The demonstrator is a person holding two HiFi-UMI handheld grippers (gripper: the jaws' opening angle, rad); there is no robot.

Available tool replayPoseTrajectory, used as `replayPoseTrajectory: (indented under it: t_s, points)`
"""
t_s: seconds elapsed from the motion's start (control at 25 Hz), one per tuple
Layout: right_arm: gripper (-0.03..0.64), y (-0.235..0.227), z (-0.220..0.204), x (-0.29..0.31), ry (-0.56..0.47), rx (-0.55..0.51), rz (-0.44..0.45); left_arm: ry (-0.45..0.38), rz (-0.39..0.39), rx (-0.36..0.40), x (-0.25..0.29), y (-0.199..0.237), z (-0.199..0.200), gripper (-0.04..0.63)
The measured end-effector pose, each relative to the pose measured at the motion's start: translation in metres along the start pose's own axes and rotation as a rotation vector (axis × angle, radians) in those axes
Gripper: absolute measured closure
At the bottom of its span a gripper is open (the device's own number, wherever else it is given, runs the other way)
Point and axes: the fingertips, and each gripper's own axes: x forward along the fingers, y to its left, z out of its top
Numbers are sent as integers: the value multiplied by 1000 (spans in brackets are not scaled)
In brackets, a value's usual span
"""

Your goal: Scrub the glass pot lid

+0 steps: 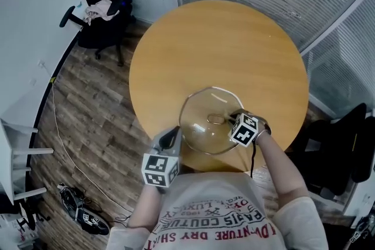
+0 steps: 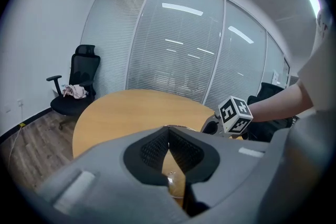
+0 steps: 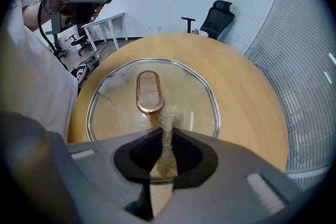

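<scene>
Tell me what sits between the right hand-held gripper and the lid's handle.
A beige mesh scrubber, pinched in its jaws, shown in the right gripper view.

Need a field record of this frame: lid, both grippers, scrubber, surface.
glass lid: at the table's near edge, between the two grippers
left gripper: shut on the lid's rim
right gripper: shut on a scrub pad
scrub pad: tip on the glass, beside the handle
table: round, wooden
</scene>
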Motion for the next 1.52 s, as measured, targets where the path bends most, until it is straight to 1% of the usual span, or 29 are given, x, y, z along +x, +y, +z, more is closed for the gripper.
replayPoseTrajectory:
  t_s: [0.28,0.68,0.8,0.96,1.16,1.32,1.52]
  points:
    - [563,23,-10,-6,3,178,-59,8,-79,44,-8,-1,-2,588]
    - [563,58,3,-3,28,275,-130,36,-155,94,-27,4,-10,588]
    - [563,71,20,-3,-1,292,-111,39,-156,101,-34,9,-13,588]
    - [563,81,37,2,4,271,-117,24,-147,89,-45,18,-12,588]
    - [563,95,62,8,-25,297,-87,17,-126,83,-56,29,-11,588]
    - [561,107,74,9,-96,345,-73,10,-117,77,-60,30,-9,588]
    - [563,102,70,0,-178,392,-60,13,-111,69,-54,26,-7,588]
